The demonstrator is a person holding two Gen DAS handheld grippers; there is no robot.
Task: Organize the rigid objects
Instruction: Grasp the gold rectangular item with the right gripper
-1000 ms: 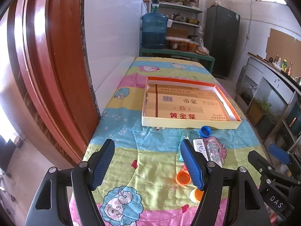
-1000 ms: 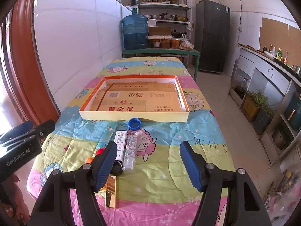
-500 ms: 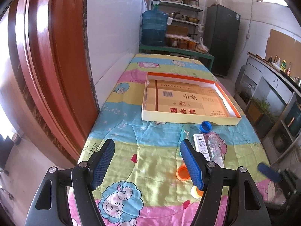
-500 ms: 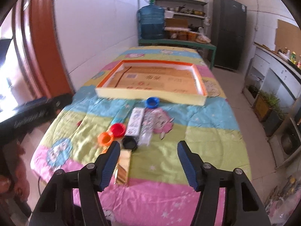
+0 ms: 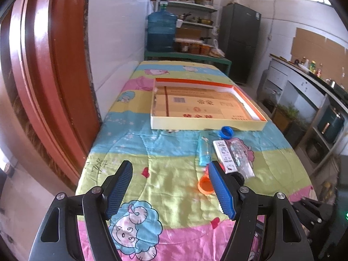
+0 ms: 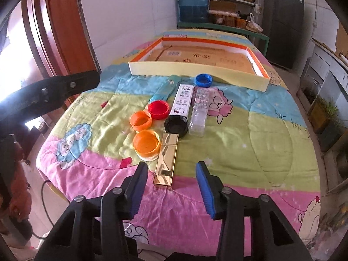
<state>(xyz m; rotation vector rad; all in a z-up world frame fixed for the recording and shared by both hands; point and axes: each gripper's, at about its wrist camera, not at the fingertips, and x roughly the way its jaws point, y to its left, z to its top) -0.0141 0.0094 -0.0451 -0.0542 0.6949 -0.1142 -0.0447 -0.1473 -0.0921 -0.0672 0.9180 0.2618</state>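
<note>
One cartoon-print quilt (image 6: 239, 134) over table

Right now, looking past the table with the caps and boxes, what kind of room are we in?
Most likely a home kitchen or pantry: a big blue water jug, open shelves of pots and jars, a dark fridge, and a counter with bottles.
</note>
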